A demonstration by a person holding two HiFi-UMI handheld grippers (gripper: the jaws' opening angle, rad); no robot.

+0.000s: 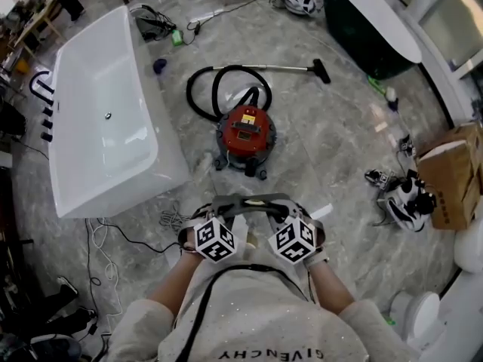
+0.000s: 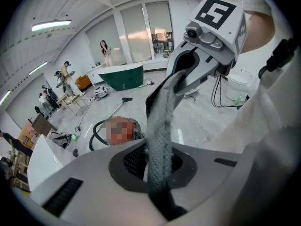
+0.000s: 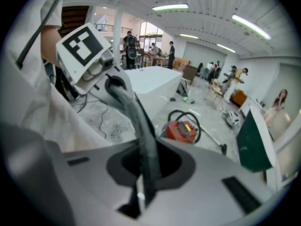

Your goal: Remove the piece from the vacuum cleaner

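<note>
The red vacuum cleaner (image 1: 247,130) stands on the grey stone floor ahead, with its black hose (image 1: 202,89) looped behind it; it also shows in the right gripper view (image 3: 181,130). Close to the person's chest and well above the floor, both grippers hold one curved grey piece (image 1: 249,200) between them. My left gripper (image 1: 202,219) is shut on its left end and my right gripper (image 1: 302,219) on its right end. In the left gripper view the dusty grey piece (image 2: 162,121) runs from my jaws (image 2: 160,173) up to the other gripper. The right gripper view shows the same piece (image 3: 141,126) leaving its jaws (image 3: 143,182).
A white bathtub (image 1: 106,119) stands on the left and a dark green tub (image 1: 370,29) at the back right. The vacuum's wand and floor nozzle (image 1: 321,70) lie behind it. A cardboard box (image 1: 453,172) sits at the right, cables (image 1: 113,236) trail at the left. People stand far off.
</note>
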